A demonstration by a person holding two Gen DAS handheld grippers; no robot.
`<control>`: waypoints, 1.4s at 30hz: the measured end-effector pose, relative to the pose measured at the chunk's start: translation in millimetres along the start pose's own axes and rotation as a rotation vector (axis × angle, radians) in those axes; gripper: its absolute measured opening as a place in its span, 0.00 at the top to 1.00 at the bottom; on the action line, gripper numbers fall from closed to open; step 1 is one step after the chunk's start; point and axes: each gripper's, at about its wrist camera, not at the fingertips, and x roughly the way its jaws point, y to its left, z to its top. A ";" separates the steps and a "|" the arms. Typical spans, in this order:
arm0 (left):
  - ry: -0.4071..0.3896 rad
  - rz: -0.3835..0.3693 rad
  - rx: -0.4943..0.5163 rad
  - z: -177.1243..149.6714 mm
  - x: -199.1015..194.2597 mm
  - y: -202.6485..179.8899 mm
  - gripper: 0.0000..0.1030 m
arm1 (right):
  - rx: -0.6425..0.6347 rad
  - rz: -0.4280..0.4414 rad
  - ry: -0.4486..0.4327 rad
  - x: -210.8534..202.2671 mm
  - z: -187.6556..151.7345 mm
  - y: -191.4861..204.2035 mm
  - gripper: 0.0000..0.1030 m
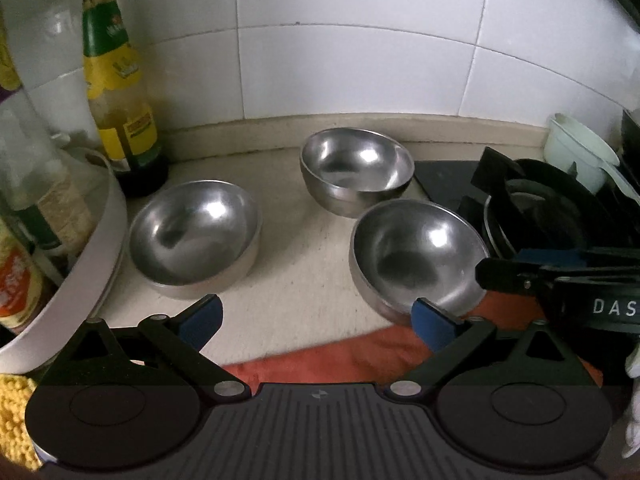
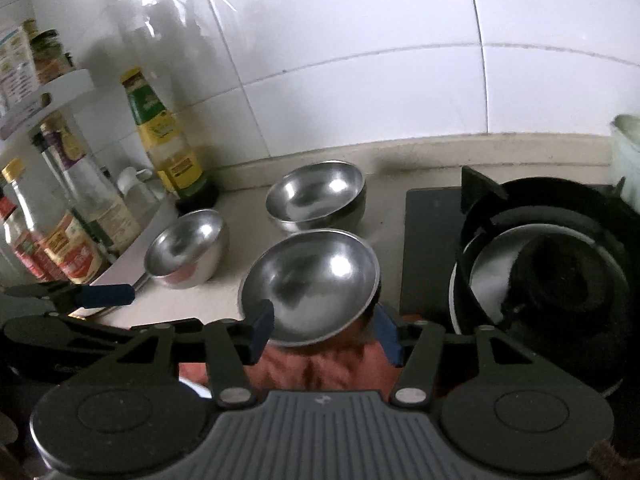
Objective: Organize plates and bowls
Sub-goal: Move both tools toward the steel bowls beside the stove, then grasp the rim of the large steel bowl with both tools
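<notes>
Three steel bowls stand on the beige counter. In the left wrist view one bowl (image 1: 192, 232) is at the left, one (image 1: 356, 168) near the wall, and one (image 1: 420, 256) at the front edge beside the stove. My left gripper (image 1: 318, 320) is open wide over the counter's front edge, with nothing between its blue pads. In the right wrist view my right gripper (image 2: 324, 330) straddles the near side of the front bowl (image 2: 312, 280). Its left pad (image 2: 262, 320) overlaps the rim. The right pad (image 2: 386, 334) sits just off the bowl's underside, so no firm pinch shows.
A green and yellow sauce bottle (image 1: 116, 92) stands in the back left corner. A white rack (image 1: 92, 256) of bottles lies further left. A black gas burner (image 2: 560, 272) fills the right side. An orange cloth (image 1: 340, 360) lies below the counter edge.
</notes>
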 end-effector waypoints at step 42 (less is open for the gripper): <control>0.114 -0.104 0.068 15.4 58.1 -15.3 0.28 | 0.132 0.145 0.149 63.0 16.7 -12.0 0.59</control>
